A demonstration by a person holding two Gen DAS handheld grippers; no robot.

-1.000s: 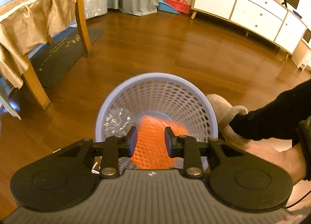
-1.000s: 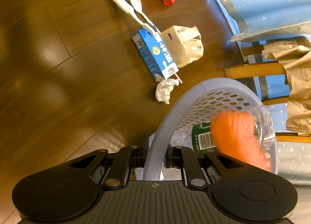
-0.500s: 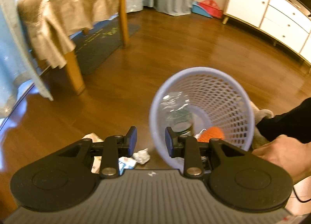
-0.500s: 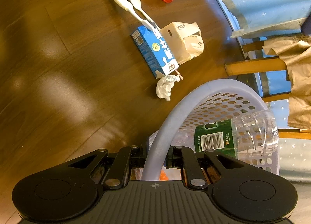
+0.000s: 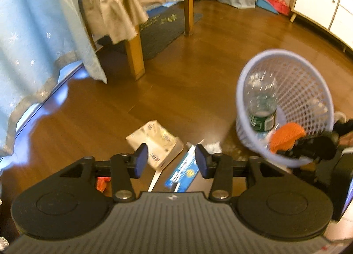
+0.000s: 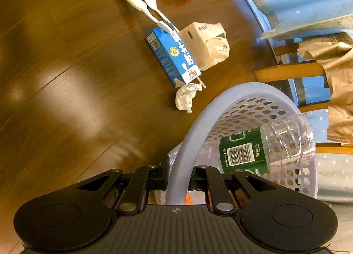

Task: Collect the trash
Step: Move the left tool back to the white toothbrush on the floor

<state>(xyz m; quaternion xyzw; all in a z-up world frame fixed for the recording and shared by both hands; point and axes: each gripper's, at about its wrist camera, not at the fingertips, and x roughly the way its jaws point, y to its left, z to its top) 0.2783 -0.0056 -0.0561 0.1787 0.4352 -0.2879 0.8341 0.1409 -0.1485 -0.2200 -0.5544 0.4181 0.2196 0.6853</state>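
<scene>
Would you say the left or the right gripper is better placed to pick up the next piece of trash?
Left, probably: the left gripper is open and empty above the beige carton, while the right gripper is shut on the basket rim.

Your left wrist camera is looking down across the floor (image 5: 198, 81) from above; your right is pressing close against the basket (image 6: 220, 104) rim. Both are catching the blue milk carton (image 6: 174, 57).

A glossy brown wooden floor (image 5: 198, 73) fills the frame centre, catching pale glare. At upper left hangs a light blue star-patterned curtain (image 5: 33, 33). Beside it stands a wooden table (image 5: 134, 55) draped in tan cloth (image 5: 119, 4). A white cabinet (image 5: 324, 6) occupies the upper right.
</scene>
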